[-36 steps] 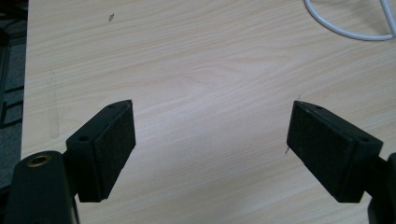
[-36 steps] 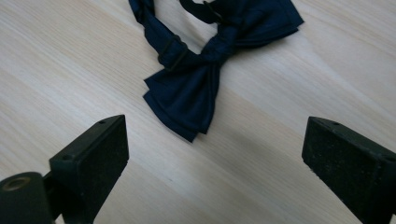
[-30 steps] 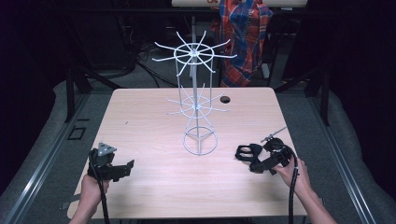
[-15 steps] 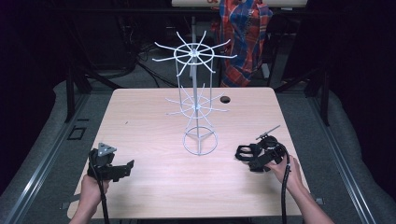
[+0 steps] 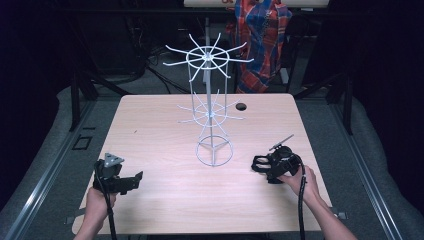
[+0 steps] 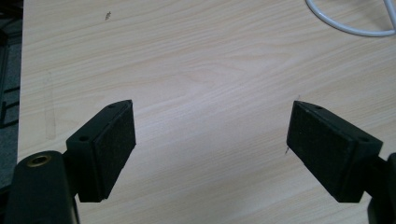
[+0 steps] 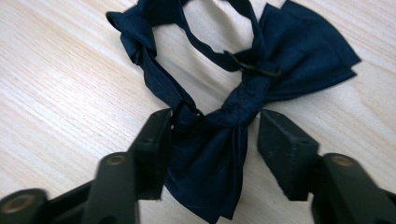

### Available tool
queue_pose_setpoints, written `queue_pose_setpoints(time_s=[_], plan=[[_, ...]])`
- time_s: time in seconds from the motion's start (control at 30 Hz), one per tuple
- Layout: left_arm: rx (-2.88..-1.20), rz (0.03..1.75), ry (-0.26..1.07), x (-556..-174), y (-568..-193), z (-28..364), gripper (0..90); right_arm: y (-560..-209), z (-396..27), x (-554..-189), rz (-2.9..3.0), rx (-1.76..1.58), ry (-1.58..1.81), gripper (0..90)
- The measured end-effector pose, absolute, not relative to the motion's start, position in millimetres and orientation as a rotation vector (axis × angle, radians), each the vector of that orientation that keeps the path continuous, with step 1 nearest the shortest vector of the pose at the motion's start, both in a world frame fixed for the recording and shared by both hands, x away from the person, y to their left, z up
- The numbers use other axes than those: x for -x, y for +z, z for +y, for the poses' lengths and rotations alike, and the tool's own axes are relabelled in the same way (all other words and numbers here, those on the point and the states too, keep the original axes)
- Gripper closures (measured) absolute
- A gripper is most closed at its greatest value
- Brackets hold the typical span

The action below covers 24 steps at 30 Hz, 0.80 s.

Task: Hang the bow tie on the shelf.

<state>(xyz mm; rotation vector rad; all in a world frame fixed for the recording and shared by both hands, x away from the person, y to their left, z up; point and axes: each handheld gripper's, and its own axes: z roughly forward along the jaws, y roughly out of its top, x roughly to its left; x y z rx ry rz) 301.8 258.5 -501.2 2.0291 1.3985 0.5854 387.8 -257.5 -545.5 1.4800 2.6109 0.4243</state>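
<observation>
The left gripper (image 5: 134, 180) sits low over the near-left part of the table (image 5: 160, 130), held by the left hand (image 5: 98, 199). In the left gripper view its jaws are spread wide with bare wood between them, and a curve of white wire crosses the top right corner.

At the table's centre stands a white wire rack (image 5: 212, 112): a round base ring (image 5: 214, 152), a central post, and two tiers of radiating hooks. A small dark hole (image 5: 241, 106) lies in the table just beyond it.

The right gripper (image 5: 261, 164) is at the near-right part of the table, held by the right hand (image 5: 296, 178). In the right gripper view its jaws are parted on either side of a dark navy bow tie (image 7: 243, 98), which lies flat on the table. The left jaw touches the strap beside the knot; the right jaw stands just clear of the fabric. The strap loops away beyond the knot.
</observation>
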Motion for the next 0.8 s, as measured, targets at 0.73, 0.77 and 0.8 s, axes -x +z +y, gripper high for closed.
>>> queue_pose_setpoints(time_s=[0.73,0.77,0.8], plan=[[-2.032,1.398,0.589,-301.2,-500.7,259.1,15.8,-538.2,-254.0,-384.0,2.602,-1.411,0.397,73.9],[-2.035,1.396,0.589,-301.1,-500.5,259.1,15.9,-538.7,-253.6,-383.6,2.593,-1.423,0.427,74.0],[-2.035,1.396,0.588,-301.0,-500.5,259.1,15.9,-538.2,-253.7,-383.3,2.587,-1.425,0.454,74.1]])
